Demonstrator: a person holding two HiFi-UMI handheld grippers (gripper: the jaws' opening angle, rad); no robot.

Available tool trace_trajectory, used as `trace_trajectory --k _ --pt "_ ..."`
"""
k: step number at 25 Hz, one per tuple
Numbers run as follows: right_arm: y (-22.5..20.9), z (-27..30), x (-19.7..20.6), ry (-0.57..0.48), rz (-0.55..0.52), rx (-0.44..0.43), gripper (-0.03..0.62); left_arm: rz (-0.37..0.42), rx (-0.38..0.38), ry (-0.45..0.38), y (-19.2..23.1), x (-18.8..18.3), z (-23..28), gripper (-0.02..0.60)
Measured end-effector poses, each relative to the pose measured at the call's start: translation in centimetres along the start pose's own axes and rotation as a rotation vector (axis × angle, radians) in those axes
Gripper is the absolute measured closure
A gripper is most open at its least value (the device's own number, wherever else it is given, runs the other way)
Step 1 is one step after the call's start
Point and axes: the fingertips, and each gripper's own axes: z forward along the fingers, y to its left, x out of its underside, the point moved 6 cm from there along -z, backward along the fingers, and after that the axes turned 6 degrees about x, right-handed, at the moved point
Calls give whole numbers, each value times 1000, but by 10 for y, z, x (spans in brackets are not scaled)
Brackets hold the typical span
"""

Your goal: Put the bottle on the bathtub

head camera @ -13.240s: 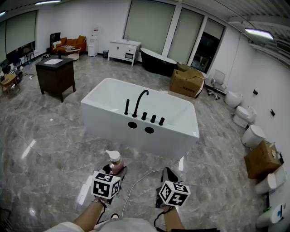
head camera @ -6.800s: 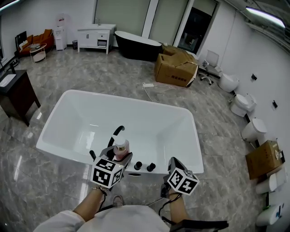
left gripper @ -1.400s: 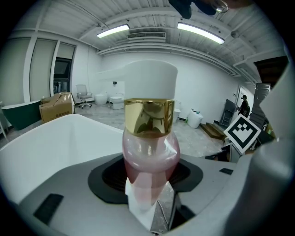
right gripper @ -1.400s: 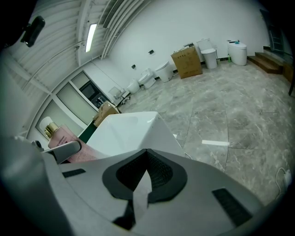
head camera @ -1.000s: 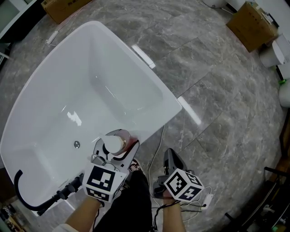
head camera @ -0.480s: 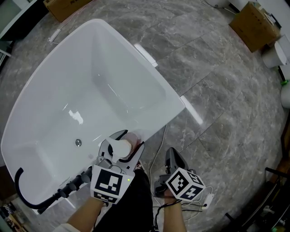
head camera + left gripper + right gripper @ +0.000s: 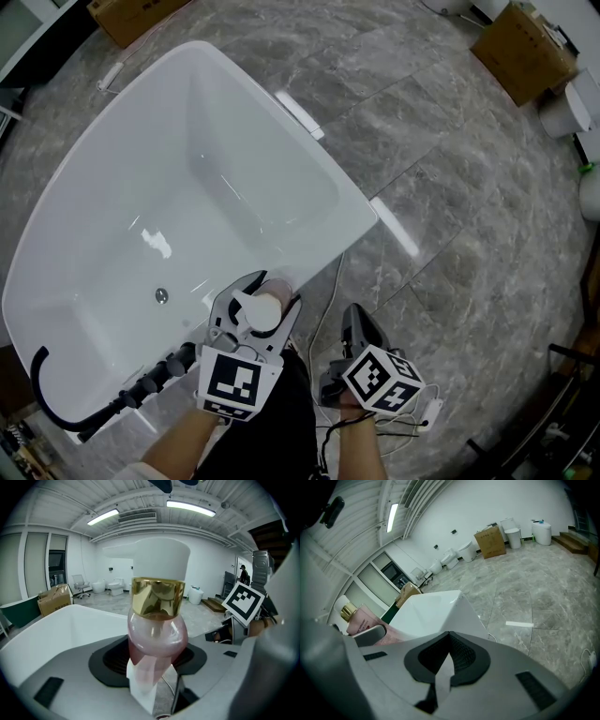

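**Bottle at tub rim**
Left gripper point(image 7: 262, 298) clamped on pink bottle point(image 7: 158, 634), gold collar, white cap; lower centre, at bathtub point(image 7: 187, 169) near rim; bottle print too small to read; right gripper point(image 7: 353, 323) closed, empty.

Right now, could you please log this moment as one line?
left gripper: shut on bottle | right gripper: shut, empty | bottle: at bathtub rim, not released
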Motion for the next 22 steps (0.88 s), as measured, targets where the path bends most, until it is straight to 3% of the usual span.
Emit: trace_trajectory --k 12,22 --pt "4 -4 3 -7 -1 -7 568 -15 -33 -51 -3 3 -1 330" --pt "7 -12 5 -24 4 -7 568 -57 16 -54 -5 5 -11 322"
